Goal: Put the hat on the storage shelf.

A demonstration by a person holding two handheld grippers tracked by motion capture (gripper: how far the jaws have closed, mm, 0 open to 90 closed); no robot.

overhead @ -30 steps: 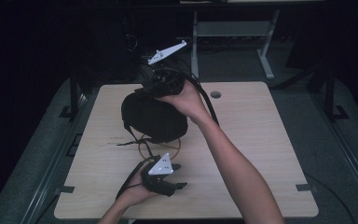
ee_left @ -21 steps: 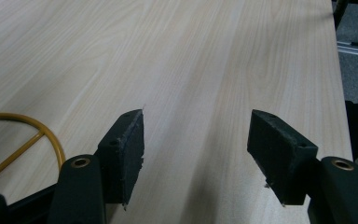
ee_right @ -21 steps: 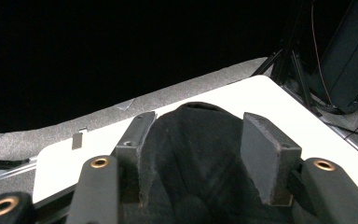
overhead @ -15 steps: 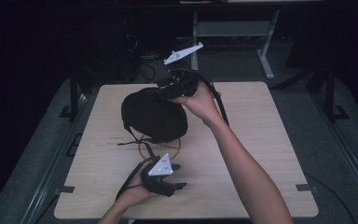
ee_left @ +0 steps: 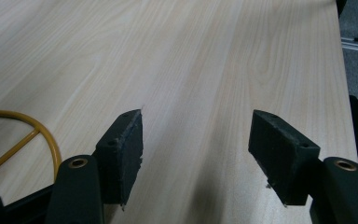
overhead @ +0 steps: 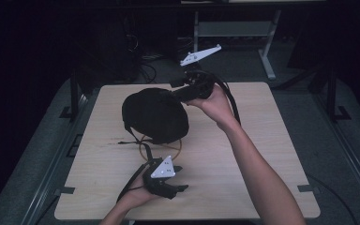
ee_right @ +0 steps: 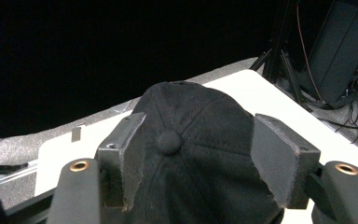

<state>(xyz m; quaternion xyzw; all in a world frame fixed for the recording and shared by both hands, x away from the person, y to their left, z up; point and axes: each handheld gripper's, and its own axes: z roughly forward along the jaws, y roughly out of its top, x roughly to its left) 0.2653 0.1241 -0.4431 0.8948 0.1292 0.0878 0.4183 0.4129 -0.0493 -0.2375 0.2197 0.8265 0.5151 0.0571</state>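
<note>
A black cap (overhead: 154, 115) lies crown up on the wooden table (overhead: 262, 140), left of centre, partly over a yellow wire ring (overhead: 168, 151). My right gripper (overhead: 176, 90) hovers at the cap's back right edge and points left at it. In the right gripper view the cap's crown and top button (ee_right: 169, 141) sit low between the pads, which stand apart from the cloth. These jaws have just been opening, and the right gripper (ee_right: 196, 133) is open. My left gripper (overhead: 182, 178) rests near the front edge. The left gripper (ee_left: 198, 128) is open over bare wood, with the yellow ring (ee_left: 32, 133) to its left.
Black cables trail from both grippers across the table. A white metal stand (overhead: 267, 47) and loose cables (overhead: 145, 56) are on the floor behind the table. Dark rails (overhead: 75, 98) run along its left and right sides. The right half of the tabletop is bare wood.
My right gripper has moved to the right, from above the cap to its back right edge, and its jaws have widened. The cap and the left gripper have stayed put.
</note>
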